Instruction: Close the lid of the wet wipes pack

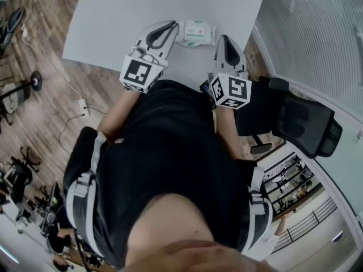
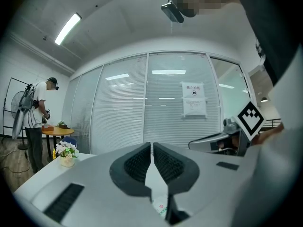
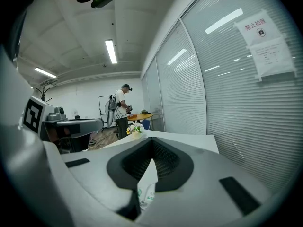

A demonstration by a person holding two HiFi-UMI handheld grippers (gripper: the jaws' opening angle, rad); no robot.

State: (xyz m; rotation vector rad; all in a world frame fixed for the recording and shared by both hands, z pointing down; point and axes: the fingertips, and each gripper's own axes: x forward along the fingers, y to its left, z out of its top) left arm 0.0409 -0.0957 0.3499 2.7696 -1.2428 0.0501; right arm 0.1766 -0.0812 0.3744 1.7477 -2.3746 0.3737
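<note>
The wet wipes pack (image 1: 195,34), white with a green label, lies flat near the front edge of the white table (image 1: 113,21). Whether its lid is down I cannot tell. My left gripper (image 1: 172,24) hovers just left of the pack and is shut with nothing in it. My right gripper (image 1: 223,38) hangs just right of the pack, also shut and holding nothing. In the left gripper view the pads meet at a thin slit (image 2: 152,146), and a bit of the pack (image 2: 161,207) shows below them. The right gripper view has its pads together (image 3: 151,144) over the pack (image 3: 145,194).
A black office chair (image 1: 303,123) stands to the right of the table, beside a glass wall with blinds (image 1: 317,33). A small flower pot (image 2: 66,156) sits at the table's far end. A person (image 2: 38,122) works at a round table in the distance.
</note>
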